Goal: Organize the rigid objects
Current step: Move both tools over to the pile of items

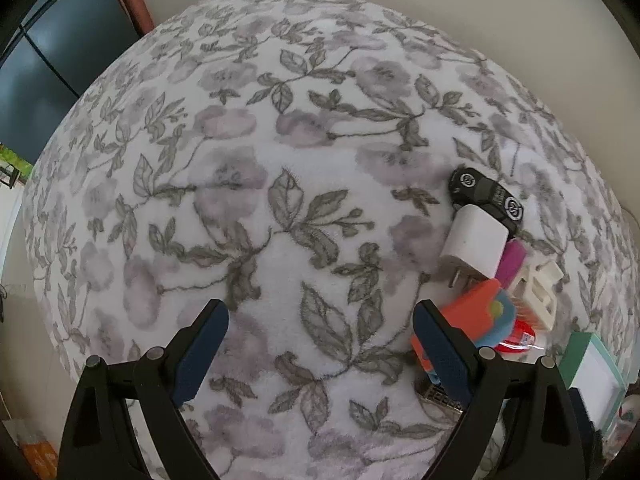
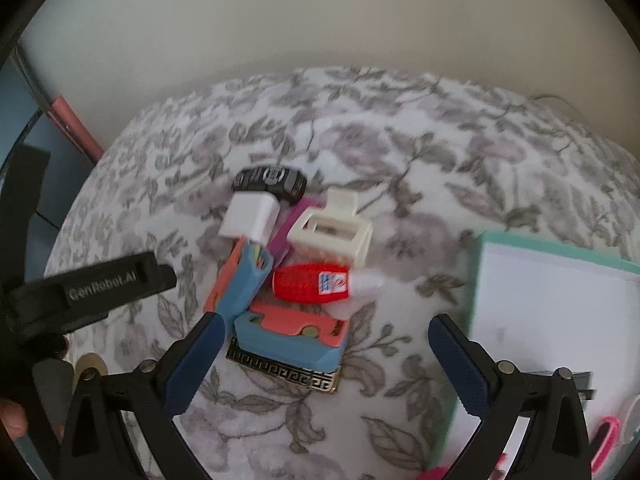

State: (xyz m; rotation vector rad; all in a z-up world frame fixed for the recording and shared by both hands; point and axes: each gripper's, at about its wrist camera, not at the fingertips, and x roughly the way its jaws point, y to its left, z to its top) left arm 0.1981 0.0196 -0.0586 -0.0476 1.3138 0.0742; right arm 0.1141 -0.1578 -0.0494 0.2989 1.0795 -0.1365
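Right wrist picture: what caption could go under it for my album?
Open right gripper above a pile of small things: toy car, charger, hair clip, red bottle.

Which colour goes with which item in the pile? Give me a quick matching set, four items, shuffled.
Items:
1. toy car
2. charger plug
3. hair claw clip
4. small bottle

Colours:
A. red
B. cream
C. black
D. white

Pairs: 1-C, 2-D, 3-B, 4-A
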